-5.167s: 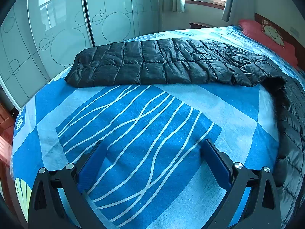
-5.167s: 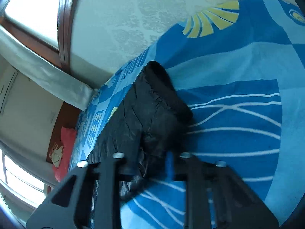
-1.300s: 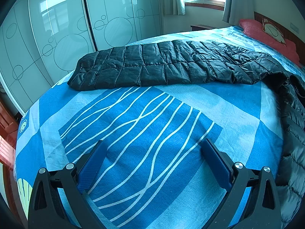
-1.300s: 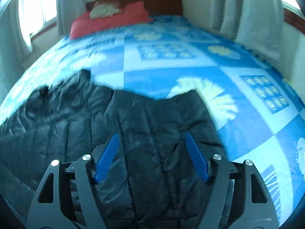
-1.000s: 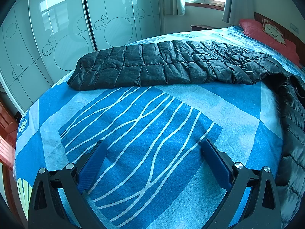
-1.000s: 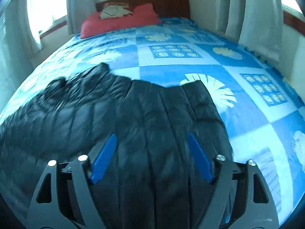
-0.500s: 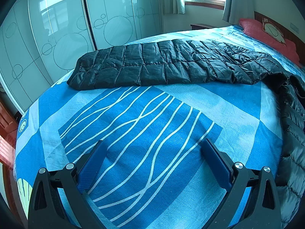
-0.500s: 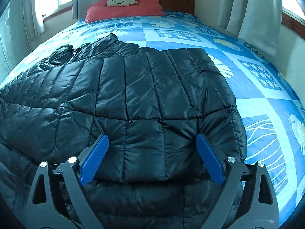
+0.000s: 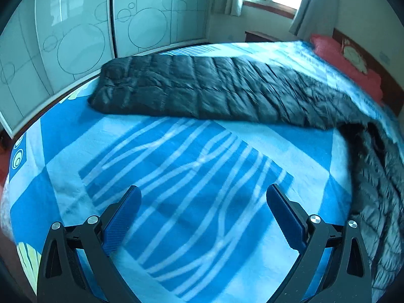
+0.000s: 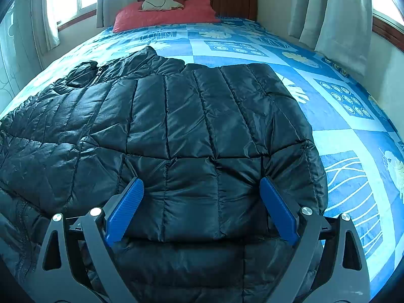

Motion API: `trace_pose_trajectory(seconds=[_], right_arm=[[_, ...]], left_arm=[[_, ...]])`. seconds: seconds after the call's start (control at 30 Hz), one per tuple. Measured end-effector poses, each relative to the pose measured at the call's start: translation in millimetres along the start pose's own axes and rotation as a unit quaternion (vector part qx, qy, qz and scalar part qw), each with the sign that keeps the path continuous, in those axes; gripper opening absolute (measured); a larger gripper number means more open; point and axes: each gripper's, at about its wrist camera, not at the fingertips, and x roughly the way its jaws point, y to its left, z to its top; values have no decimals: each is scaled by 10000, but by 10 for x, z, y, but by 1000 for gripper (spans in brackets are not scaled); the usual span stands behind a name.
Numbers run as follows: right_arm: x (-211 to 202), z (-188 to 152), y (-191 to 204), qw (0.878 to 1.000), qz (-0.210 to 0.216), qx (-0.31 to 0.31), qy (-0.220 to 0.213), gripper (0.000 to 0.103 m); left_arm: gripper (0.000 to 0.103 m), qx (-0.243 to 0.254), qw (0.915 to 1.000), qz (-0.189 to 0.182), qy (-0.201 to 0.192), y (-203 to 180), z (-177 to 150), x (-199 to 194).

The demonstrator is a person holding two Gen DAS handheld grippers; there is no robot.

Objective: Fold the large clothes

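Hovering w/ both grippers wide, empty: our right gripper [image 10: 202, 194] sits over the black quilted puffer jacket [image 10: 176, 126], whose sleeve [image 9: 202, 91] stretches 9-to-3 at 12 o'clock from our left gripper [image 9: 203, 202], farther off.

Window daylight; left view blurred, edges warped.

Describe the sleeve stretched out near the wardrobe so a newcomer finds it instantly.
Start at the blue patterned bed. Across it, before the circle-marked wardrobe doors, lies the black quilted sleeve. Unlike the jacket's body, it is one long narrow strip.
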Motion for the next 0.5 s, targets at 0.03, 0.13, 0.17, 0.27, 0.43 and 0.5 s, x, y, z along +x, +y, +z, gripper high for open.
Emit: trace_pose_trajectory(seconds=[0.03, 0.13, 0.17, 0.27, 0.43, 0.5], right_arm=[[0, 0, 0, 10000, -4, -3, -1, 93], [-3, -1, 5, 10000, -22, -12, -11, 93], [-4, -1, 6, 10000, -20, -12, -11, 93], [-1, 1, 4, 10000, -24, -16, -6, 93], [0, 0, 1, 10000, -25, -18, -14, 93], [-1, 1, 0, 10000, -20, -17, -14, 93]], left_arm=[[99, -109, 9999, -21, -18, 104, 48, 9], [98, -644, 9975, -287, -1, 428, 198, 76], [98, -853, 9955, -410, -31, 529, 256, 93], [98, -1215, 9910, -510, -253, 749, 493, 95], [98, -2214, 9694, -1052, -122, 1081, 564, 248], [98, -2512, 9599, -1206, -306, 1157, 548, 261]])
